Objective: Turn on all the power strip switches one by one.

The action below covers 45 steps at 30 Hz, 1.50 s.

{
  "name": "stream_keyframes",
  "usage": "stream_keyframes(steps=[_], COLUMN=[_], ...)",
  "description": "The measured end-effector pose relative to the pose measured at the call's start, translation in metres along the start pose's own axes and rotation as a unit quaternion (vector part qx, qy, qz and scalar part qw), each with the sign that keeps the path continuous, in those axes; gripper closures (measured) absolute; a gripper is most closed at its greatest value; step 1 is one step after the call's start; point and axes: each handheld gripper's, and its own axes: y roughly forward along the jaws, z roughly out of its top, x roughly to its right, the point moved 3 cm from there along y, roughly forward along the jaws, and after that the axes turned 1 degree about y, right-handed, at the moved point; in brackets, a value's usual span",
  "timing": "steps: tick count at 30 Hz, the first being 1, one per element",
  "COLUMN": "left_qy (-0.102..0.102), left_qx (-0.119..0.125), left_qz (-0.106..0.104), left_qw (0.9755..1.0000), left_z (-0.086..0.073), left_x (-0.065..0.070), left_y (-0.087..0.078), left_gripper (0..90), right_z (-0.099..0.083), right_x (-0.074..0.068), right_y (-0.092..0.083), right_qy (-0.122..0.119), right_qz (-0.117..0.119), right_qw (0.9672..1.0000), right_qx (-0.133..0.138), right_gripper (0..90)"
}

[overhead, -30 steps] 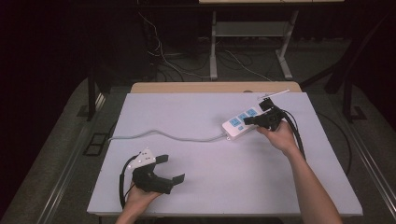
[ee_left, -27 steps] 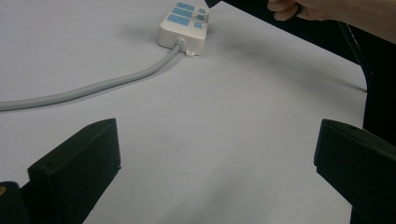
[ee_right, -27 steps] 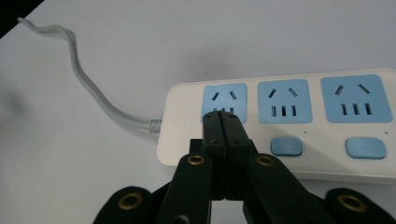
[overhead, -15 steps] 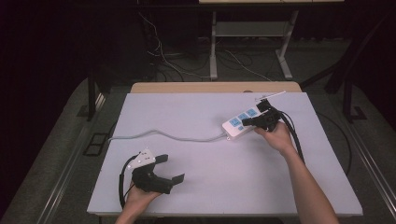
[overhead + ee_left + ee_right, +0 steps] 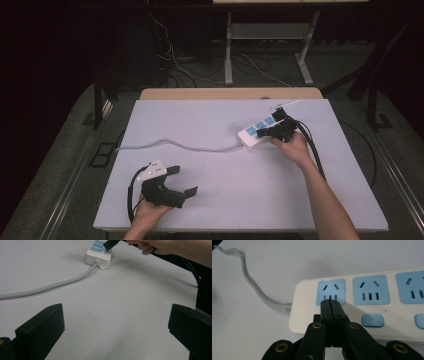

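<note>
Right gripper view has the right gripper (image 5: 331,305), jaws pressed together empty, tip down over the power strip's (image 5: 372,307) first switch by the cord end, which looks not yet clearly pressed, while the left gripper (image 5: 182,181) rests wide open near the table's (image 5: 240,200) front.

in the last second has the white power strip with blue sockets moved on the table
No. The white power strip with blue sockets lies at the same spot and angle relative to the pale table's far edge.
</note>
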Motion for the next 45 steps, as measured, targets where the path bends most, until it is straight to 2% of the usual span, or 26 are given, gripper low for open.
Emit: stream_keyframes(steps=[12, 24, 31, 34, 37, 40, 41, 44, 45], left_qy=[0.001, 0.005, 0.004, 0.003, 0.002, 0.001, 0.001, 0.0, 0.0], left_qx=[0.0, -0.004, -0.005, -0.005, -0.004, -0.004, -0.003, -0.003, -0.003], left_qz=[0.0, -0.003, -0.003, -0.002, -0.003, -0.004, -0.004, -0.004, -0.005], left_qw=[1.0, 1.0, 1.0, 1.0, 1.0, 1.0, 1.0, 1.0, 1.0], left_z=[0.0001, 0.0, -0.0002, -0.0002, -0.0004, -0.0004, -0.0003, -0.0004, -0.0004], left_x=[0.0003, 0.0015, 0.0007, 0.0005, -0.0004, -0.0005, -0.0003, -0.0003, -0.0003], left_y=[0.0, 0.0017, 0.0017, 0.0015, 0.0018, 0.0018, 0.0017, 0.0016, 0.0016], left_gripper=[0.0, 0.0, 0.0, 0.0, 0.0, 0.0, 0.0, 0.0, 0.0], right_z=[-0.0002, -0.0008, -0.0016, -0.0019, -0.0019, -0.0023, -0.0028, -0.0013, 0.0001], right_x=[0.0003, -0.0058, -0.0052, -0.0042, -0.0051, -0.004, -0.0029, -0.0052, -0.0069], right_y=[0.0019, 0.0043, 0.0047, 0.0046, 0.0046, 0.0044, 0.0053, 0.0059, 0.0064], right_qy=[0.001, -0.032, -0.041, -0.035, -0.039, -0.025, -0.008, -0.01, -0.014], right_qz=[0.002, -0.029, -0.027, -0.022, -0.027, -0.02, -0.003, -0.003, -0.011], right_qw=[1.0, 0.999, 0.9988, 0.9991, 0.9989, 0.9995, 1.0, 0.9999, 0.9998], right_qx=[0.001, -0.009, -0.008, -0.006, -0.006, -0.004, -0.002, -0.002, -0.007], right_gripper=[90.0, 90.0, 90.0, 90.0, 90.0, 90.0, 90.0, 90.0, 90.0])
